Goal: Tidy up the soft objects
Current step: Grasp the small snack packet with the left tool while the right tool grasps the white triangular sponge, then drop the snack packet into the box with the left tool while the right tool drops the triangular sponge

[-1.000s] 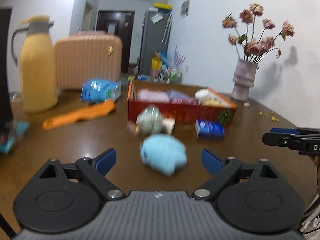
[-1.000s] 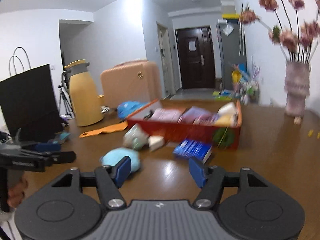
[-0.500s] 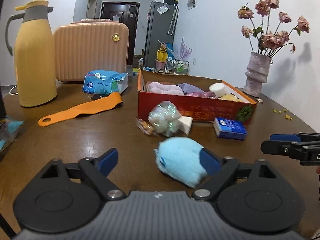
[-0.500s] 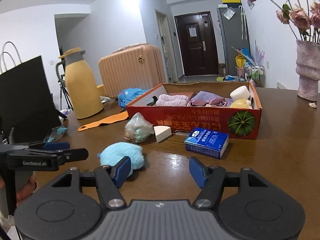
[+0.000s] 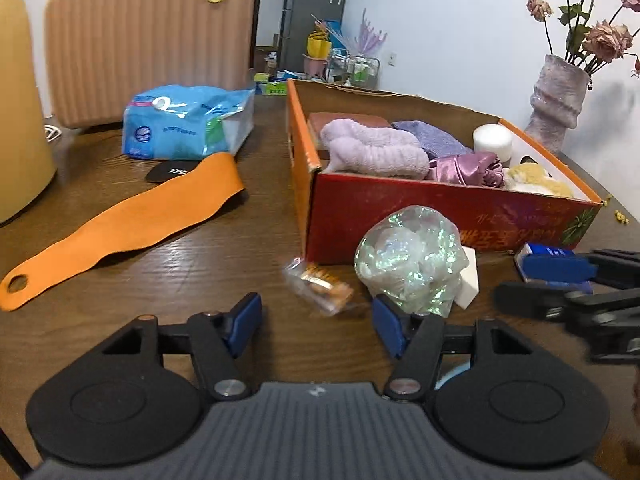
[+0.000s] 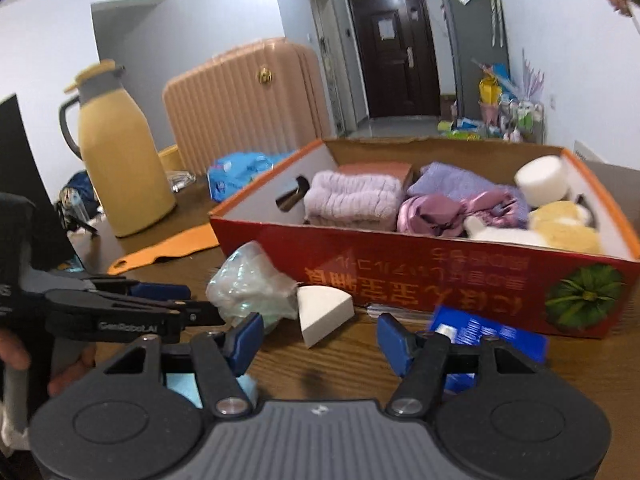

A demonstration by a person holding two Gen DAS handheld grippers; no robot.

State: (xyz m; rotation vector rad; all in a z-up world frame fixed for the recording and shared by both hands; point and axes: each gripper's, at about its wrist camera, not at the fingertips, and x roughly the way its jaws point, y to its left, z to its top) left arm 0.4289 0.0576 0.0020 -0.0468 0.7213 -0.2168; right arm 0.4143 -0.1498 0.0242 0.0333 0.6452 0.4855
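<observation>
Both grippers advanced: left gripper (image 5: pixel 316 320) wide, right gripper (image 6: pixel 318 340) wide; fluffy light-blue plush (image 6: pixel 246 386) now beneath them.

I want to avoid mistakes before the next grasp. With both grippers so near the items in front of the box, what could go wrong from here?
1. The two grippers are close: the left gripper and right gripper could collide.
2. The shiny bag touches the white wedge sponge and a small snack packet lies beside it; a grasp could push or catch them.
3. The red box already looks full, so an added item might sit high.
</observation>
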